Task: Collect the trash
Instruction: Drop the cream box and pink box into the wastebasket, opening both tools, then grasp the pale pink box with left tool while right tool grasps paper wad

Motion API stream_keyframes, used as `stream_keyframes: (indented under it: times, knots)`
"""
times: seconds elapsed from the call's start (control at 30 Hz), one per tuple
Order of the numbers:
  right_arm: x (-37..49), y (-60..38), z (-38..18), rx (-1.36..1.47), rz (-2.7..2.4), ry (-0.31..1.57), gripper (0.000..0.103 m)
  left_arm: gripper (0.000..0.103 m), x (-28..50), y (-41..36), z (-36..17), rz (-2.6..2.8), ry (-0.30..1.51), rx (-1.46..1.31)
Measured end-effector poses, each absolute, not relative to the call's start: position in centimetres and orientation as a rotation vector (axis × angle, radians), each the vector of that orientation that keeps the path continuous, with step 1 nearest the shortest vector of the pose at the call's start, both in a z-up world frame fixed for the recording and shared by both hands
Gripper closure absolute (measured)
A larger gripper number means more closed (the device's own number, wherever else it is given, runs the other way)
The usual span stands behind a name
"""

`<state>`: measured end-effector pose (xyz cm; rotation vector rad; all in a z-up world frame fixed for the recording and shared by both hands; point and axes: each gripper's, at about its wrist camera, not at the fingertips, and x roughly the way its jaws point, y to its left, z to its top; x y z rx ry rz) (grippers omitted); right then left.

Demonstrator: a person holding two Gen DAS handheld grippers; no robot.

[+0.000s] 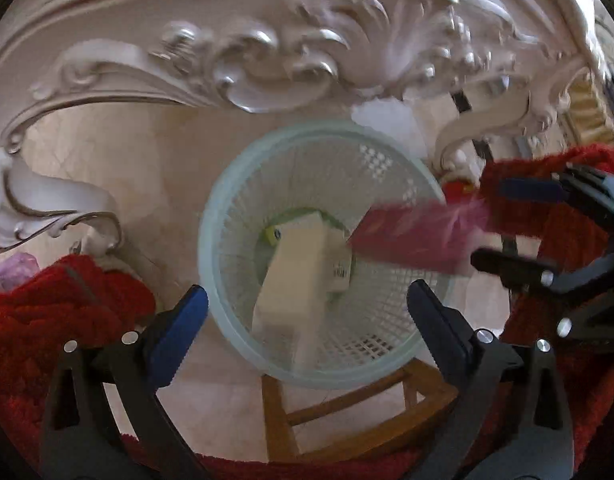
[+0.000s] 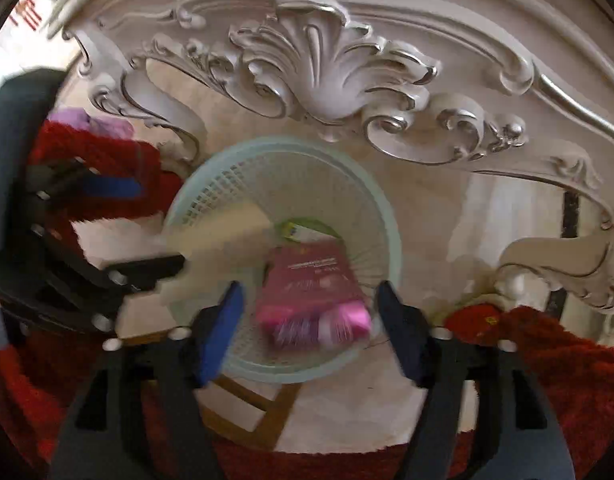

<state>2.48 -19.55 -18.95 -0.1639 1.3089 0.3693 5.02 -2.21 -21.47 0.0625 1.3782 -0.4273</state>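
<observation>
A pale green mesh basket stands below both grippers, which point down into it. My left gripper is open wide, and a cream box lies loose between its fingers, inside the basket, touching neither pad. My right gripper is open around a blurred pink box over the basket's edge, with gaps on both sides. Each gripper shows in the other's view: the right gripper and the left gripper. A green-edged item lies at the basket's bottom.
The basket rests on a wooden stool on a pale marble floor. A white carved furniture front with curled legs rises close behind. A red shaggy rug lies on both sides. A purple bag sits at the left.
</observation>
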Motion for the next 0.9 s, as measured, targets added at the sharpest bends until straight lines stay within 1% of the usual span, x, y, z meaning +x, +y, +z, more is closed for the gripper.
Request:
stream_keyframes:
  times: [0.13,0.27,0.4,0.47,0.6,0.63,0.67,0.77,0.9]
  knots:
    - [1.3,-20.0,-16.9,-0.188,0.351,1.252,0.027,0.006,4.9,-0.1,-18.9,-0.396,1.251,-0.034]
    - [0.4,-21.2,-14.4,-0.196,0.346,1.151,0.025,0.006,4.3,1.3,-16.3,-0.365,1.181,-0.104]
    - [-0.8,-22.7,-9.7,-0.169,0.313,0.980,0.025,0.006,3.5,2.8,-13.3,-0.347,1.131,-0.143]
    - [-0.6,-24.0,-7.2,-0.148,0.259,0.881,0.025,0.006,3.2,3.5,-10.9,-0.341,1.070,-0.155]
    - [2.1,-27.0,-3.2,-0.075,0.145,0.724,0.025,0.006,4.5,4.6,-5.8,-0.283,0.925,-0.120]
    - [3.2,-27.6,-2.4,-0.057,0.125,0.699,0.024,0.006,5.3,4.9,-4.5,-0.262,0.883,-0.110]
    - [4.5,-28.2,-1.8,-0.039,0.114,0.675,0.020,0.006,6.2,5.2,-3.6,-0.247,0.858,-0.105]
    - [7.7,-28.9,-0.7,-0.006,0.086,0.631,0.018,0.006,9.9,5.9,-1.5,-0.202,0.791,-0.097]
    - [12.7,-30.1,-0.6,0.029,0.070,0.625,0.018,0.006,15.4,6.2,0.2,-0.142,0.740,-0.095]
